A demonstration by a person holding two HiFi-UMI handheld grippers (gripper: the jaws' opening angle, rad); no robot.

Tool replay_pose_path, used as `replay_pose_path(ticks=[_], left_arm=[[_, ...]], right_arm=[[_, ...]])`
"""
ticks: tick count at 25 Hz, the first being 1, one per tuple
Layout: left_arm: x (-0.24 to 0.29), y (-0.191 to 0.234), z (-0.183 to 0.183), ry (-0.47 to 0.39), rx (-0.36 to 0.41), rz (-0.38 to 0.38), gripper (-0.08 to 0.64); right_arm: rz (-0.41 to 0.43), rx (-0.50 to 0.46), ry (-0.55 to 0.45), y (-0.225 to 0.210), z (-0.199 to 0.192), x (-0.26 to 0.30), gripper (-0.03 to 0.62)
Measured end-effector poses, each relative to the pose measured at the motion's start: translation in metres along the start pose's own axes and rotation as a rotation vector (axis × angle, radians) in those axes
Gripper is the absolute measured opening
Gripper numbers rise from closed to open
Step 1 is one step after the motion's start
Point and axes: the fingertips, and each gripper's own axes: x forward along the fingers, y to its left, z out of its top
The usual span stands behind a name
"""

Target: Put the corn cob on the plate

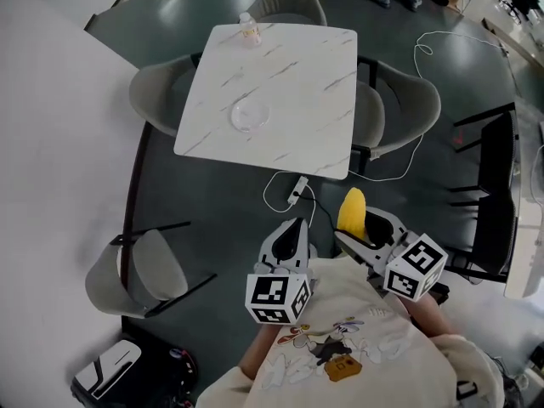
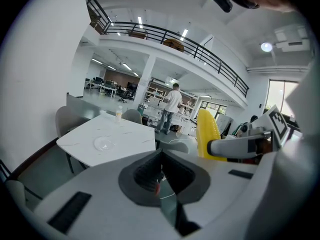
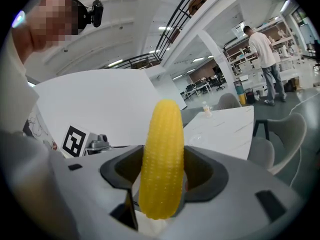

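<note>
A yellow corn cob (image 3: 161, 159) stands upright between the jaws of my right gripper (image 3: 161, 184), which is shut on it. In the head view the cob (image 1: 351, 212) sticks out ahead of the right gripper (image 1: 361, 232), well short of the table. My left gripper (image 1: 291, 235) is shut with nothing in it; its own view shows the closed jaws (image 2: 161, 171) and the cob (image 2: 206, 134) to its right. A clear plate (image 1: 251, 114) lies on the white marble table (image 1: 306, 134), also visible as a plate (image 2: 104, 143) in the left gripper view.
A small bottle (image 1: 248, 28) stands at the table's far edge. Grey chairs (image 1: 406, 109) surround the table, another chair (image 1: 140, 270) is at the near left. A white cable with a power strip (image 1: 297, 191) lies on the floor. A person (image 2: 172, 106) stands far behind.
</note>
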Motion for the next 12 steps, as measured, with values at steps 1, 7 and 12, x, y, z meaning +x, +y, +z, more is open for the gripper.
replay_pose_path(ticks=[1, 7, 12], left_arm=[[0.000, 0.011, 0.009, -0.009, 0.003, -0.002, 0.011], [0.003, 0.079, 0.023, -0.001, -0.021, -0.014, 0.011], [0.004, 0.121, 0.025, 0.024, -0.029, -0.058, 0.011]], right_arm=[[-0.008, -0.005, -0.006, 0.001, 0.006, 0.009, 0.247], [-0.068, -0.005, -0.007, 0.007, 0.019, 0.065, 0.247], [-0.137, 0.002, -0.018, 0.012, 0.022, 0.098, 0.247]])
